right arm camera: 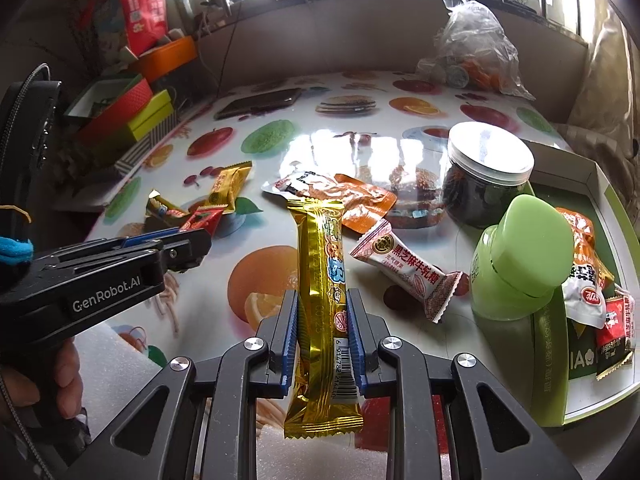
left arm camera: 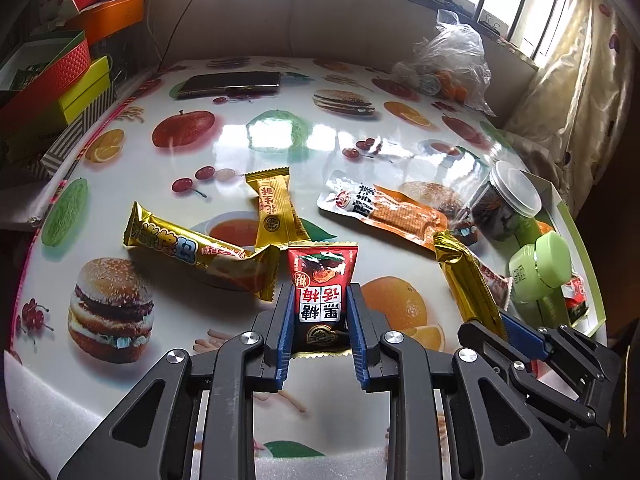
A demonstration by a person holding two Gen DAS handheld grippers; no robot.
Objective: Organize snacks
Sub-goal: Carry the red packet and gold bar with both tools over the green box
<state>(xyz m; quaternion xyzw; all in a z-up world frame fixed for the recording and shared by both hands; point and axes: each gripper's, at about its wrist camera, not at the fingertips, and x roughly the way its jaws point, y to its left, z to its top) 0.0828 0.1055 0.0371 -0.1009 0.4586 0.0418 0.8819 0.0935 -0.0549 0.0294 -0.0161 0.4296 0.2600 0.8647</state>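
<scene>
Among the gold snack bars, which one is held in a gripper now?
The long gold bar with the barcode, clamped in the right gripper. The other long gold bar and the short gold packet lie free on the table.

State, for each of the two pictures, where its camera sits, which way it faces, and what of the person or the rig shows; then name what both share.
Left wrist: rides the left claw, facing down-forward at its red plum packet; right claw shows.
Right wrist: rides the right claw, facing its gold bar; left claw and a hand show.
Shared: table, green jar.
</scene>
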